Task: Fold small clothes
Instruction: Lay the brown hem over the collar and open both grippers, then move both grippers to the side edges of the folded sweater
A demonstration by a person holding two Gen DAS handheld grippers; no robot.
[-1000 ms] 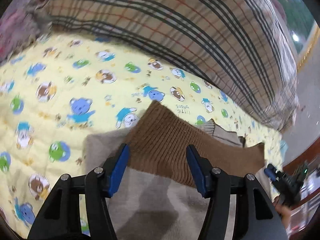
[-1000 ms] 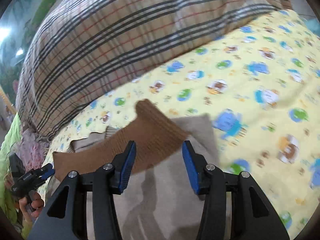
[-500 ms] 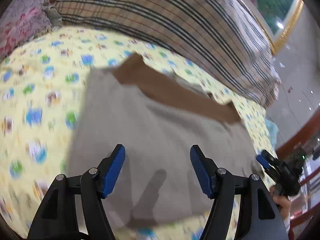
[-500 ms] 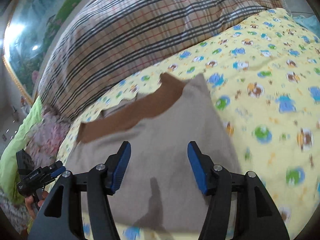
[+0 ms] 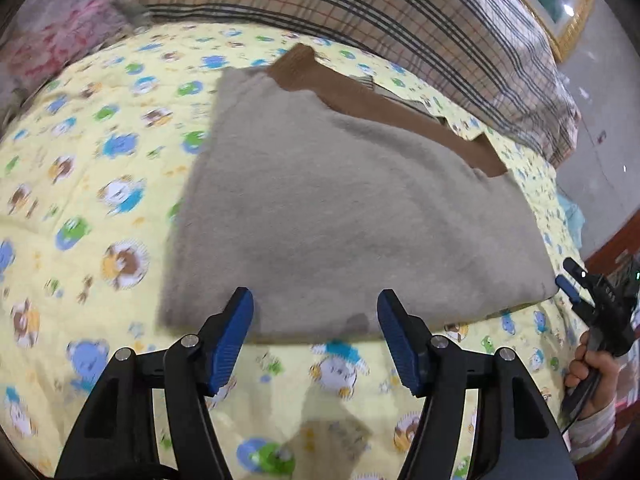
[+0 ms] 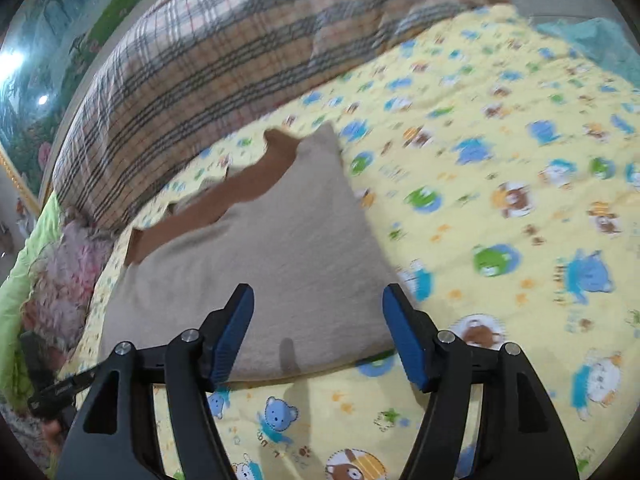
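Observation:
A small beige knitted garment (image 5: 340, 208) lies folded flat on the yellow cartoon-print quilt (image 5: 100, 168), with its brown ribbed band (image 5: 384, 100) along the far edge. It also shows in the right wrist view (image 6: 272, 264), brown band (image 6: 240, 196) at the back. My left gripper (image 5: 316, 340) is open and empty, just off the garment's near edge. My right gripper (image 6: 318, 336) is open and empty, over the near right corner. The right gripper also shows in the left wrist view (image 5: 592, 300), held in a hand.
A large plaid pillow (image 5: 380, 20) lies behind the garment, also in the right wrist view (image 6: 224, 48). Pink floral bedding (image 6: 60, 272) and a green cover (image 6: 24, 268) lie at the left. A teal cloth (image 6: 592, 40) is at the far right.
Both grippers have pulled back from the brown band toward the near edge, staying open. The garment now lies flat in full view.

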